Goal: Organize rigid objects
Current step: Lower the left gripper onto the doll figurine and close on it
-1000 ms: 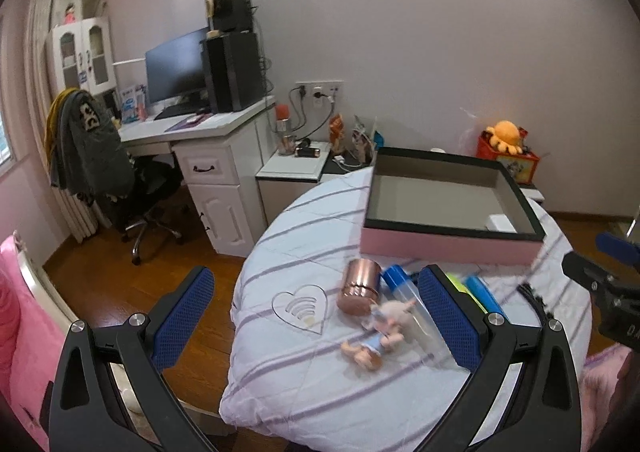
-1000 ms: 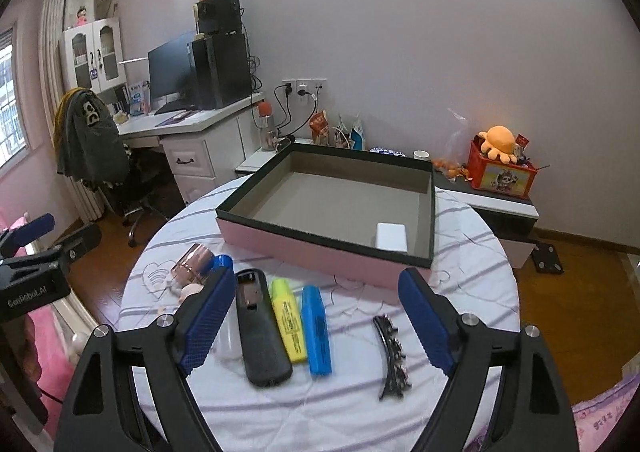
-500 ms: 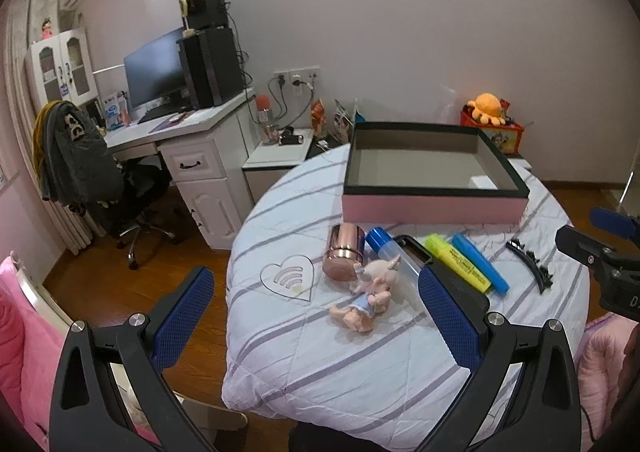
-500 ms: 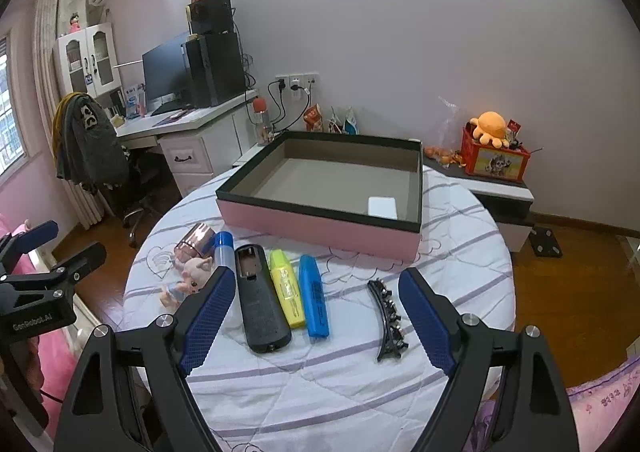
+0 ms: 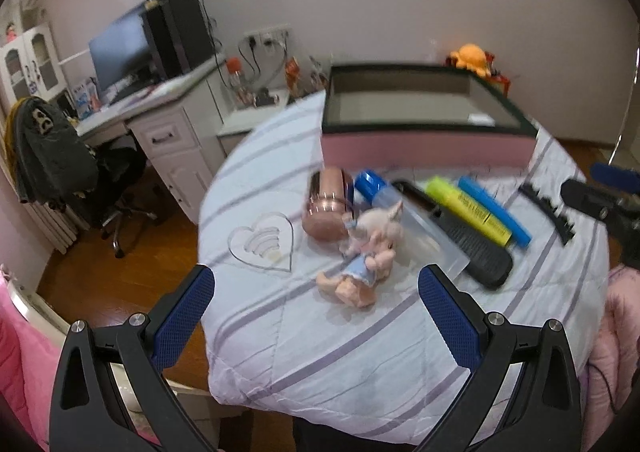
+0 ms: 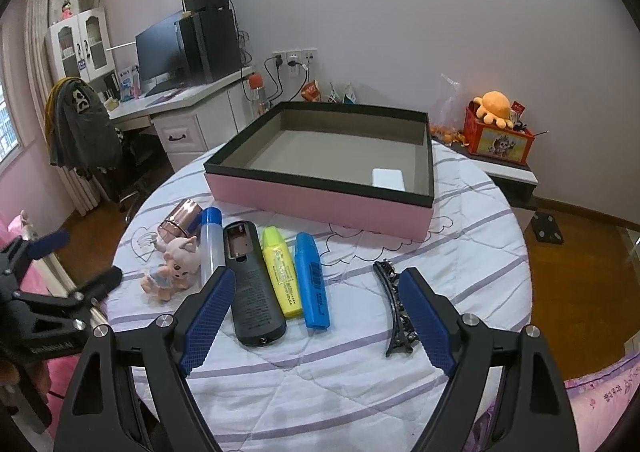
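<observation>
Round table under a pale quilted cloth with lilac stripes [image 6: 360, 392]; two hand-held tongs hover above its near edge. The left gripper [image 5: 316, 316] has its blue-padded jaws spread wide and holds nothing; between and just beyond them lie a clear heart-shaped plastic piece [image 5: 264, 248], a copper-coloured metal cup on its side [image 5: 326, 204] and a small pink pig figurine in a blue dress [image 5: 364, 256], which touches the cup. The right gripper [image 6: 316, 320] is likewise wide open and empty; ahead of its left finger lie a clear tube with a blue cap [image 6: 211, 244] and a black remote control with its battery cover off [image 6: 252, 284]; between the fingers, a yellow highlighter [image 6: 282, 272] and a blue highlighter [image 6: 313, 284]; by the right finger, a black toothed hair clip [image 6: 394, 308].

Risks, as a judgement: the items lie packed side by side, so closing on one could nudge or drag a neighbour; the cup on its side and the tube may roll; the thin clip and flat heart may slip from the pads.

Beyond all of these sits a shallow pink box with a dark rim [image 6: 320, 196]; it holds only a small white rectangular object [image 6: 388, 178] in its near right corner.
</observation>
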A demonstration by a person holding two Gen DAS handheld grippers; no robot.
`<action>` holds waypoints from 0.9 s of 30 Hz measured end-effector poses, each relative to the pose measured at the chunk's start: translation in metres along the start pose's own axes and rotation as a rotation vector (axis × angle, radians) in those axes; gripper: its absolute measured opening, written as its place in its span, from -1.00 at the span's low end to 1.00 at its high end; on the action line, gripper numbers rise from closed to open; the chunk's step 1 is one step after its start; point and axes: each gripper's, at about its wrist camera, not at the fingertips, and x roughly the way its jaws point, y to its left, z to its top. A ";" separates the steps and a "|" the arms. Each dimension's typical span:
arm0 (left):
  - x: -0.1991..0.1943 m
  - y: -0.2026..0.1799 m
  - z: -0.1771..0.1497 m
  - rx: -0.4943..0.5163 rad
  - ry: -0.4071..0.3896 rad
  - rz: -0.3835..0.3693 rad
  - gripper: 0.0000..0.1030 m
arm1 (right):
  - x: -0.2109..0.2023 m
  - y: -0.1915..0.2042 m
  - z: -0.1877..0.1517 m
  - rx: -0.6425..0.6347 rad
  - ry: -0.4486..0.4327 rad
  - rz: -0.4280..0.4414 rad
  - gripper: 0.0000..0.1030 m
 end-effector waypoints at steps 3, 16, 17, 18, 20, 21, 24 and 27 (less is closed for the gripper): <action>0.017 -0.005 0.000 0.017 0.030 -0.027 0.96 | 0.011 -0.001 0.000 0.000 0.022 -0.001 0.65; 0.067 -0.019 0.004 0.075 0.136 -0.136 0.08 | 0.047 -0.004 0.003 0.012 0.087 -0.006 0.65; 0.067 -0.020 0.004 0.083 0.133 -0.133 0.03 | 0.049 -0.004 0.004 0.011 0.090 -0.006 0.65; 0.067 -0.022 0.005 0.089 0.132 -0.143 -0.04 | 0.051 -0.004 0.004 0.011 0.092 -0.004 0.65; 0.068 -0.024 0.005 0.089 0.138 -0.178 -0.29 | 0.053 -0.002 0.004 0.009 0.096 -0.003 0.65; 0.069 -0.025 0.006 0.094 0.134 -0.172 -0.29 | 0.054 -0.001 0.005 0.007 0.098 -0.002 0.65; 0.069 -0.025 0.007 0.089 0.131 -0.174 -0.29 | 0.056 -0.001 0.006 0.006 0.102 0.004 0.65; 0.067 -0.023 0.006 0.077 0.128 -0.174 -0.30 | 0.056 0.001 0.005 -0.003 0.105 0.009 0.65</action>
